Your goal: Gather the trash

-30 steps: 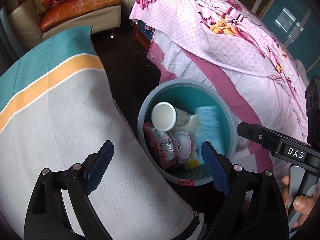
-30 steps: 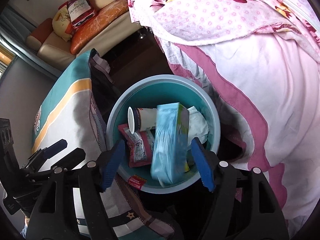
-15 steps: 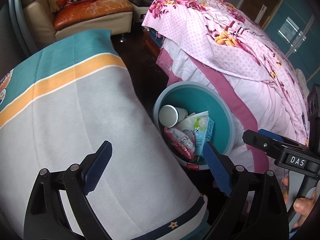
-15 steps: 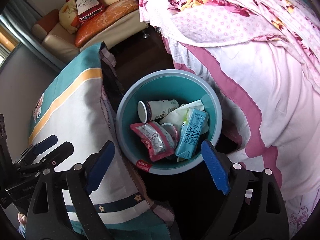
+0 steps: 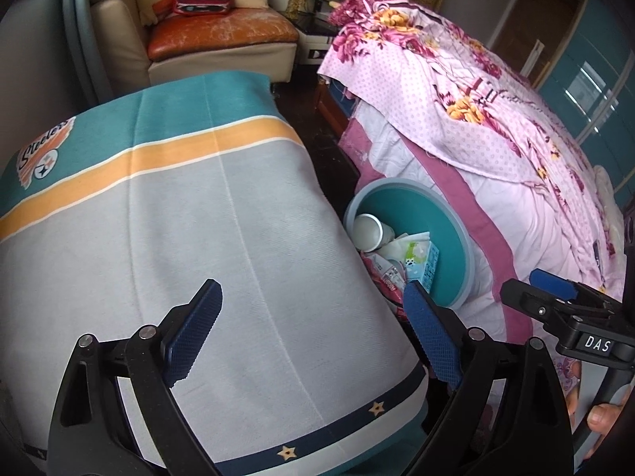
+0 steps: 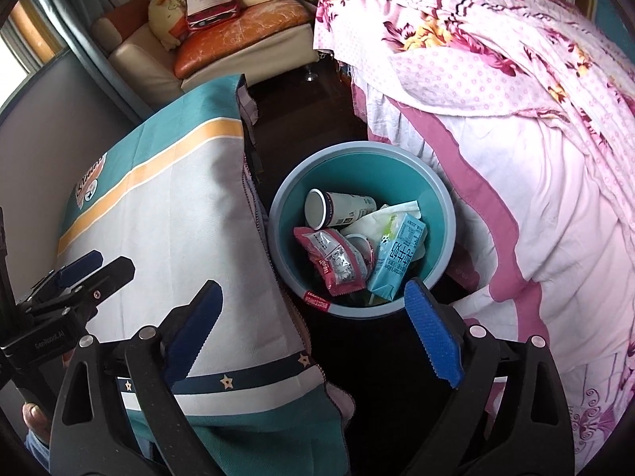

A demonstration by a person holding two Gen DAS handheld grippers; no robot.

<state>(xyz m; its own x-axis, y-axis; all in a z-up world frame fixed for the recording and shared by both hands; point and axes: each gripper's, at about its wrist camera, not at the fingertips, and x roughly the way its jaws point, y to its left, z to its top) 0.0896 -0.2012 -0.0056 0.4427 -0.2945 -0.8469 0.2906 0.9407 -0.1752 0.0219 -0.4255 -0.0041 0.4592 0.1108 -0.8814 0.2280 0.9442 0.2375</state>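
A round teal trash bin [image 6: 440, 198] stands on the dark floor between a covered table and a bed; it also shows in the left wrist view [image 5: 460, 238]. Inside lie a white paper cup [image 6: 337, 208], a red snack wrapper [image 6: 333, 260], a light blue drink carton [image 6: 397, 260] and crumpled white paper [image 6: 393, 214]. My right gripper [image 6: 313, 329] is open and empty, above and in front of the bin. My left gripper [image 5: 313, 325] is open and empty over the table's cloth, left of the bin.
The table's grey, orange and teal cloth [image 5: 158, 218] fills the left. A bed with pink floral bedding [image 6: 516, 119] fills the right. A sofa with cushions [image 6: 222, 35] stands at the back. Dark floor [image 6: 301, 111] runs between table and bed.
The blue carton has dropped from my right gripper into the bin. Both grippers have pulled up and back from the bin, so it looks smaller now.
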